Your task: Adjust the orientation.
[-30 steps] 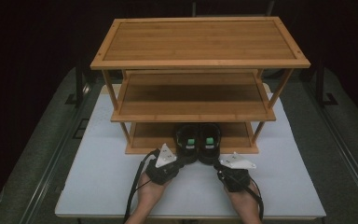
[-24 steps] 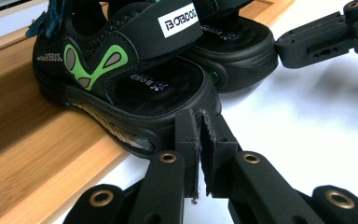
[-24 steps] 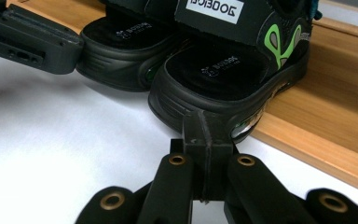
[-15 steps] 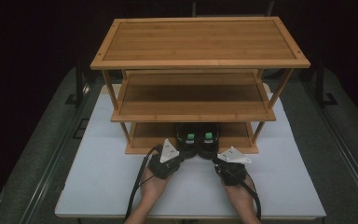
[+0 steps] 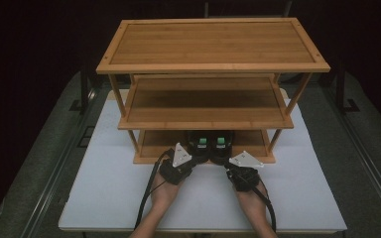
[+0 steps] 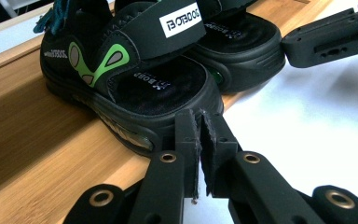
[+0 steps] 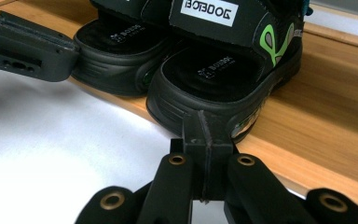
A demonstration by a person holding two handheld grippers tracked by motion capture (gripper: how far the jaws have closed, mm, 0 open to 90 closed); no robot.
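Both sandals are sitting side by side on the bottom shelf [image 5: 154,144] of the rack, heels facing the person. The left hand-held gripper [image 6: 199,135] is closing empty just behind the left sandal [image 6: 135,79], and the right hand-held gripper [image 7: 204,133], likewise pinched shut, is nosing the right sandal [image 7: 223,70].

Pair of black sandals [image 5: 210,147] with green accents and white "BOBDOG" strap labels, upright, side by side, touching. Low centre of high view, on bottom shelf [image 5: 154,141] of wooden rack, heels overhanging front edge.

Left sandal [image 6: 135,79]; right sandal [image 7: 223,70].
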